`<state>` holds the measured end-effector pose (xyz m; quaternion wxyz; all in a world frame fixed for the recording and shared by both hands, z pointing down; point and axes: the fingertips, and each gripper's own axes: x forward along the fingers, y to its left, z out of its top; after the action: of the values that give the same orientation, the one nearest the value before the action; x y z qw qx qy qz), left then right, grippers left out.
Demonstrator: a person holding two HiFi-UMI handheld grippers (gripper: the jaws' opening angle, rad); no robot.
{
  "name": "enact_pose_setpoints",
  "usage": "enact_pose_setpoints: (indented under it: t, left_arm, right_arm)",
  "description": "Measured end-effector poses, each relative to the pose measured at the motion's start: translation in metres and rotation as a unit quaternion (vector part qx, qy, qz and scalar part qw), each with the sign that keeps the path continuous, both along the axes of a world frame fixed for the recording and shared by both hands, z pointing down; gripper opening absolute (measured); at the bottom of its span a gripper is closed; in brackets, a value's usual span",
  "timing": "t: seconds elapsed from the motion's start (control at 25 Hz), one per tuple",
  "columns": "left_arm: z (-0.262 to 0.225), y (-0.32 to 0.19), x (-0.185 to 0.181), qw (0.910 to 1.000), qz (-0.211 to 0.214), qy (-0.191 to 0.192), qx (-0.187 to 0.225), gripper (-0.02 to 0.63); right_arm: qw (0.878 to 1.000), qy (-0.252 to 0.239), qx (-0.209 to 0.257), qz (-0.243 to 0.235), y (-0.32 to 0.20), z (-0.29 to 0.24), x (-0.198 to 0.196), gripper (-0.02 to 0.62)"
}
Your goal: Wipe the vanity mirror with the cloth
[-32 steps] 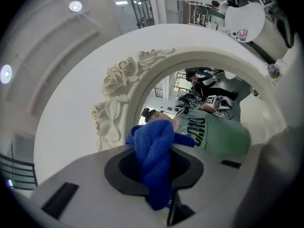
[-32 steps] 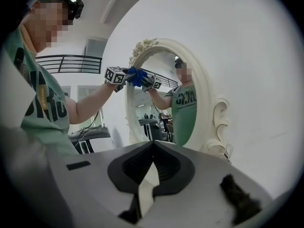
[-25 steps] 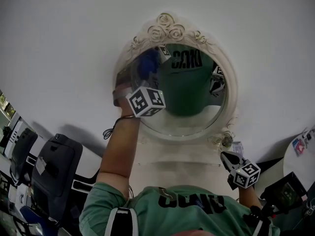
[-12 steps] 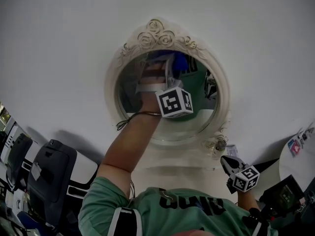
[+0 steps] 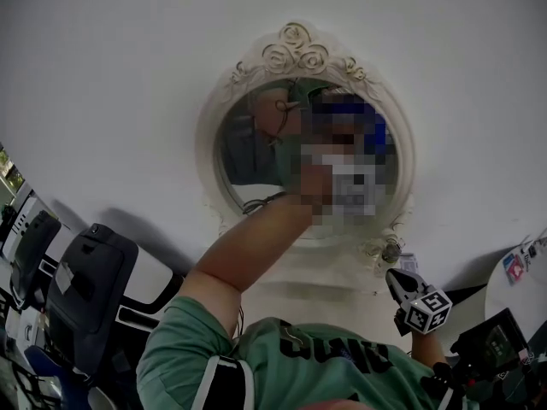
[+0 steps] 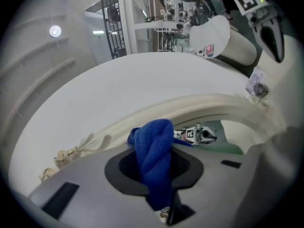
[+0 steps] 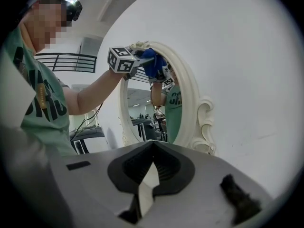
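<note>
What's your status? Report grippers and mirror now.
Left gripper shut on cloth, up at the edge of the mirror. Right gripper shut, empty, held low. Nothing seen in the way.

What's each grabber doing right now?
Left gripper: shut on the crumpled blue cloth.
Right gripper: shut, nothing between its jaws.

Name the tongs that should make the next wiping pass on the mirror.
Left. The left tongs are shut on the blue cloth and raised to the upper part of the mirror. The right tongs are shut, empty, and held low, below the mirror.
</note>
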<state>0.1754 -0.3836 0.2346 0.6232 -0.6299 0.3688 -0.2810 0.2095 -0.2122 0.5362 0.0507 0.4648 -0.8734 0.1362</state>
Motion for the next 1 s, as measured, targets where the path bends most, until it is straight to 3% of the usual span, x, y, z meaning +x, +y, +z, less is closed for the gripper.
enact_pose_setpoints:
  t: [0.08,0.16,0.28,0.36,0.52,0.64,0.8,1.0]
  left_arm:
    - [0.012,0.015,-0.002,0.9995,0.027,0.002,-0.017,0.092]
    - [0.020,0.019,-0.034,0.9996,0.019,0.017,-0.013,0.092]
    - [0.017,0.005,-0.121,0.9971,-0.045,0.060,-0.012,0.092]
    - [0.011,-0.008,-0.185,0.9905,-0.099,0.094,-0.018,0.092]
    - [0.002,-0.026,-0.270,0.9761,-0.185,0.114,-0.010,0.092]
    - [0.000,-0.035,-0.288,0.9712,-0.211,0.110,-0.004,0.092]
    - [0.004,-0.049,-0.282,0.9714,-0.219,0.092,-0.001,0.092]
    - [0.004,-0.055,-0.284,0.9701,-0.222,0.098,-0.005,0.092]
  right_arm:
    - [1.000,0.002,0.003,-0.008,-0.001,-0.002,-0.009,0.012]
    - [1.000,0.005,0.005,-0.016,-0.002,-0.004,-0.018,0.012]
    - [1.000,0.012,0.003,-0.022,-0.003,-0.005,-0.023,0.012]
    - [1.000,0.015,0.001,-0.023,-0.004,-0.004,-0.025,0.012]
    - [0.999,0.022,0.000,-0.033,-0.005,-0.008,-0.034,0.012]
    - [0.999,0.024,0.002,-0.041,-0.006,-0.013,-0.042,0.012]
    - [0.999,0.027,0.002,-0.041,-0.005,-0.016,-0.045,0.012]
    - [0.999,0.032,-0.003,-0.031,-0.005,-0.014,-0.038,0.012]
